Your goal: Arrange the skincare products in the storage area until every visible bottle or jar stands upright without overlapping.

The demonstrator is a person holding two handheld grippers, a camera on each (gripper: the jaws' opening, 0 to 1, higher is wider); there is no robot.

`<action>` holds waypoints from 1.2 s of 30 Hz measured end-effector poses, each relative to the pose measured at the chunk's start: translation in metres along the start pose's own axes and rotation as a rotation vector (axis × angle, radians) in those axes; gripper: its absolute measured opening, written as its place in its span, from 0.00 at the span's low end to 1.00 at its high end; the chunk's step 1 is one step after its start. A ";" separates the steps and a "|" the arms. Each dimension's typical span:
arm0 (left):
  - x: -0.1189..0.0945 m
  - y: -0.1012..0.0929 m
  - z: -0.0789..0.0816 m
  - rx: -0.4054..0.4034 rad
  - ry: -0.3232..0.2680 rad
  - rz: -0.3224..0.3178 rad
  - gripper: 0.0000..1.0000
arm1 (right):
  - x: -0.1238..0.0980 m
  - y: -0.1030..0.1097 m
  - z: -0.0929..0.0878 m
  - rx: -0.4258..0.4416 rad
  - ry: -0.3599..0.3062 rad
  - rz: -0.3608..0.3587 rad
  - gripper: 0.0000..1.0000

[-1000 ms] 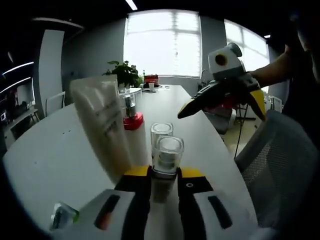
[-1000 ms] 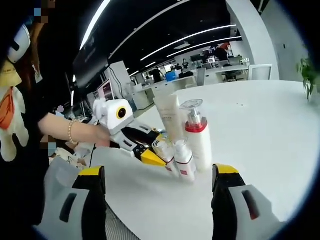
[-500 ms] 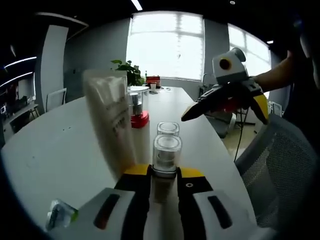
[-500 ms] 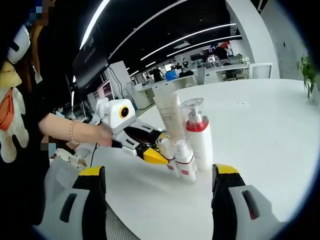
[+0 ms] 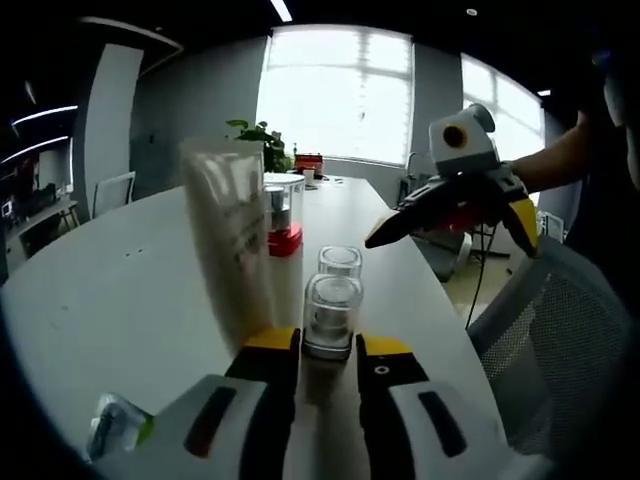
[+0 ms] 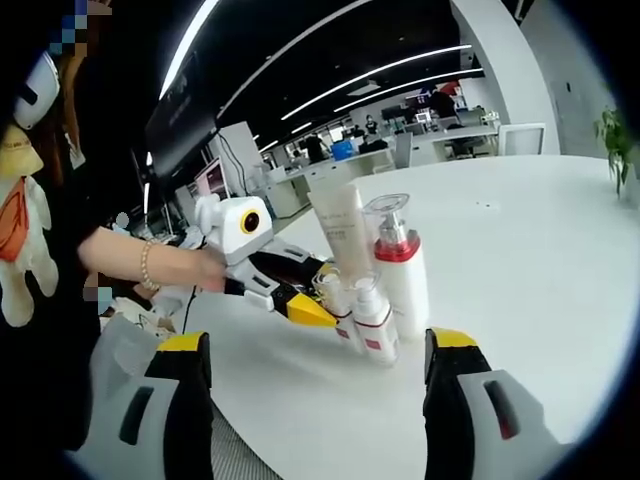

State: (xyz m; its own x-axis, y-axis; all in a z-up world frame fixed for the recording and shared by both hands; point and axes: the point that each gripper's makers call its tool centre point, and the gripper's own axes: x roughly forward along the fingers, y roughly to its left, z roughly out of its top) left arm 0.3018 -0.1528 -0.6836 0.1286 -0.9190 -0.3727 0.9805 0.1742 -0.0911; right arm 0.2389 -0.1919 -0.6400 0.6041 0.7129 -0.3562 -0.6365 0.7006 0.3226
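On the white table (image 5: 120, 290) a white tube (image 5: 232, 245) stands upright beside a pump bottle (image 5: 283, 235) with a red collar. My left gripper (image 5: 330, 345) is shut on a small clear-capped bottle (image 5: 331, 315), upright, just in front of a second small bottle (image 5: 340, 262). The right gripper (image 5: 452, 222) hovers above the table's right edge, apart from the products. In the right gripper view my right gripper (image 6: 315, 350) stands open and wide, short of the group: tube (image 6: 340, 230), pump bottle (image 6: 400, 265), small bottle (image 6: 372, 320). The left gripper (image 6: 300, 305) reaches in from the left.
A mesh chair (image 5: 560, 330) stands at the table's right edge. A small wrapped item (image 5: 115, 430) lies near my left gripper. A potted plant (image 5: 258, 140) sits at the table's far end. A person's hand (image 6: 150, 265) holds the left gripper.
The left gripper has edged a little toward the group with the small bottle in it. The right gripper has hardly moved.
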 end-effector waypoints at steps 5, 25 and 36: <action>-0.002 -0.001 0.002 -0.003 -0.001 0.006 0.21 | 0.001 0.002 0.002 -0.002 0.000 0.000 0.88; -0.040 -0.010 0.015 -0.052 -0.034 0.091 0.36 | 0.001 0.017 0.004 -0.018 -0.004 0.006 0.90; -0.076 -0.008 0.003 -0.132 -0.010 0.205 0.59 | 0.004 0.027 0.003 -0.037 0.006 0.021 0.97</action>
State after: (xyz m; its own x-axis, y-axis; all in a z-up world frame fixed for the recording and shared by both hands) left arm 0.2850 -0.0857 -0.6520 0.3251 -0.8630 -0.3867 0.9060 0.4015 -0.1344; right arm 0.2257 -0.1701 -0.6301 0.5873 0.7273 -0.3551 -0.6667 0.6835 0.2972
